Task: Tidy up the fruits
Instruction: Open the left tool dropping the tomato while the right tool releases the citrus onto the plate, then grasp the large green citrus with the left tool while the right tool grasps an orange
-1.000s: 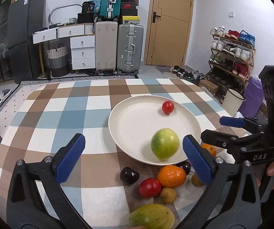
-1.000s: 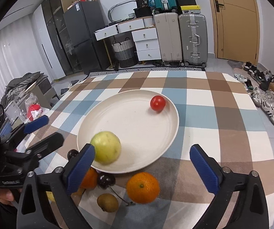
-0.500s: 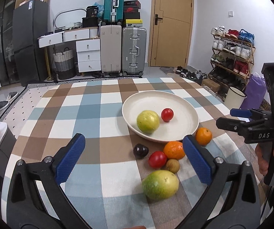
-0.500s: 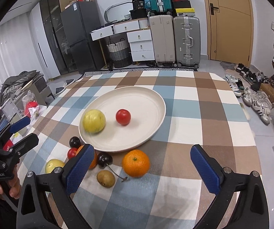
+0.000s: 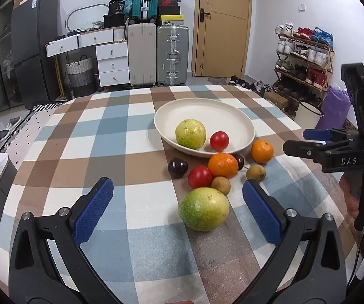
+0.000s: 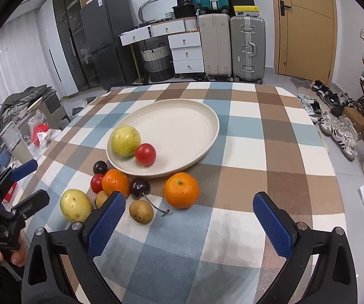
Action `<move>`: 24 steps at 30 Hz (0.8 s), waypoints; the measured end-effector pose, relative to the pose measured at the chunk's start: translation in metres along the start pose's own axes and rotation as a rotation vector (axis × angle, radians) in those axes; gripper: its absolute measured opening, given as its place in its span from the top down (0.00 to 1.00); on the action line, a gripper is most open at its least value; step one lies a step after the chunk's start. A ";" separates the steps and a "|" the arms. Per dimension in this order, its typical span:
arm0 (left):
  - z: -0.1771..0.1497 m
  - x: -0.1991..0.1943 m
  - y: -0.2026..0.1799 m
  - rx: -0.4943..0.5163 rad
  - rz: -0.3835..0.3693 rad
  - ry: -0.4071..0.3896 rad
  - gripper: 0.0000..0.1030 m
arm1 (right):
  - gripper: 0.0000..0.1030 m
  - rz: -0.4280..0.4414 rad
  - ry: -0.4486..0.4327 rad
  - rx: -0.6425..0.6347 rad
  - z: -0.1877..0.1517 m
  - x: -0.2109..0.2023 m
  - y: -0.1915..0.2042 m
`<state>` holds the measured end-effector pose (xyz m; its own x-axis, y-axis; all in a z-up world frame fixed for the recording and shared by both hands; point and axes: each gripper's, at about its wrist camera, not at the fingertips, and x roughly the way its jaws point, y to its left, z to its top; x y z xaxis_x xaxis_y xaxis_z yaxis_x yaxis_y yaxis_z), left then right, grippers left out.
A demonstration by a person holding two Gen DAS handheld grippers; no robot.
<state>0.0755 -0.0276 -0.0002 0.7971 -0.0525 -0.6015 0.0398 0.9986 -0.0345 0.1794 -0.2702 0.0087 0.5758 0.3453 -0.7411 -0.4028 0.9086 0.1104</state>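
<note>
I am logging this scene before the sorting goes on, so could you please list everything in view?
Plate: 1, cream, mid-table.
Green-yellow fruit: 2; one on plate, one on cloth.
Tomatoes: 2, red; one on plate, one on cloth.
Oranges: 2, near plate rim.
Dark cherries: 2, beside plate.
Small brown fruit: 2, by oranges.
Tablecloth: 1, blue, brown and white checks.
Suitcases: 3, beige, silver, teal, far wall.
Shoe rack: 1, wooden, right wall.
Left gripper: open, above cloth.
Right gripper: open, above cloth.
</note>
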 end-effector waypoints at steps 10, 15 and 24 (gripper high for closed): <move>-0.013 0.021 -0.003 -0.006 -0.018 0.073 0.01 | 0.01 -0.012 0.034 -0.007 -0.009 0.005 0.001; -0.015 0.028 -0.001 -0.014 -0.015 0.094 0.01 | 0.01 -0.015 0.051 -0.009 -0.013 0.010 0.001; -0.016 0.034 0.002 -0.025 -0.015 0.114 0.01 | 0.01 -0.015 0.083 -0.018 -0.018 0.026 0.003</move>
<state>0.0932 -0.0271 -0.0339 0.7231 -0.0685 -0.6873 0.0346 0.9974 -0.0630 0.1808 -0.2627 -0.0218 0.5209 0.3102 -0.7953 -0.4081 0.9088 0.0873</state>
